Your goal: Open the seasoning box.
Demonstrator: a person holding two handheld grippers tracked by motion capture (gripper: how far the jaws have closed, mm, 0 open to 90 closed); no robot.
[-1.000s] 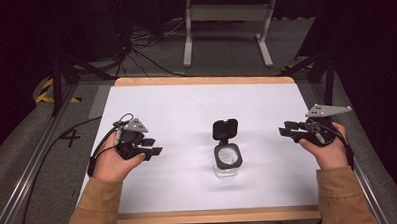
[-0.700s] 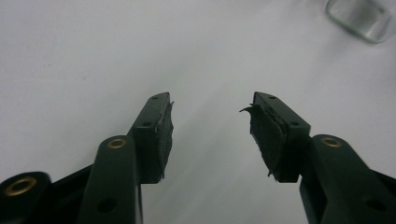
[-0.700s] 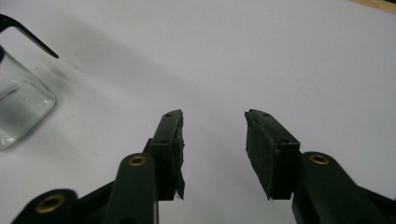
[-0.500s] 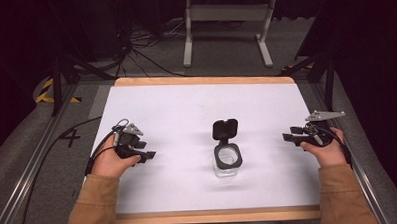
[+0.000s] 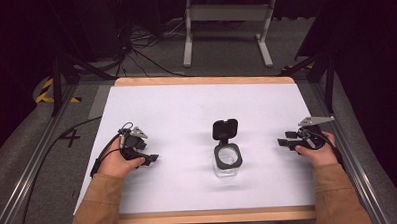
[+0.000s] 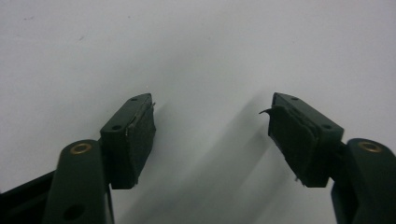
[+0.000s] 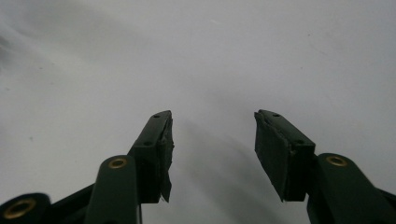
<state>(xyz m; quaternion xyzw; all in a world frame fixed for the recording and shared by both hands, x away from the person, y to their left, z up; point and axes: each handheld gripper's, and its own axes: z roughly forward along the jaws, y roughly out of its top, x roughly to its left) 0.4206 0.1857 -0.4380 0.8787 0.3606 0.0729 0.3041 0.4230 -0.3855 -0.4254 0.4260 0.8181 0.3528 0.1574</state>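
A small clear container (image 5: 227, 163) with a black rim stands near the middle of the white table top (image 5: 186, 112), its black flip lid (image 5: 224, 128) swung open toward the far side. My left gripper (image 5: 147, 157) rests low at the table's left, held in a hand, well apart from the container. In its own view the left gripper (image 6: 211, 122) is open, with bare white surface between the pads. My right gripper (image 5: 283, 140) sits at the table's right edge, pointing inward. Seen along its jaws, the right gripper (image 7: 213, 133) is open and holds nothing.
The white sheet lies on a wooden board (image 5: 205, 80) framed by metal rails (image 5: 28, 173). Black cables (image 5: 134, 49) trail across the grey floor beyond, and a white stand (image 5: 226, 21) is at the back. A cable (image 5: 52, 147) runs off the left edge.
Both hands have drawn back toward the near side and lowered to the table. The left gripper has dropped and shifted slightly; the right has sunk toward the surface. The container has not moved.
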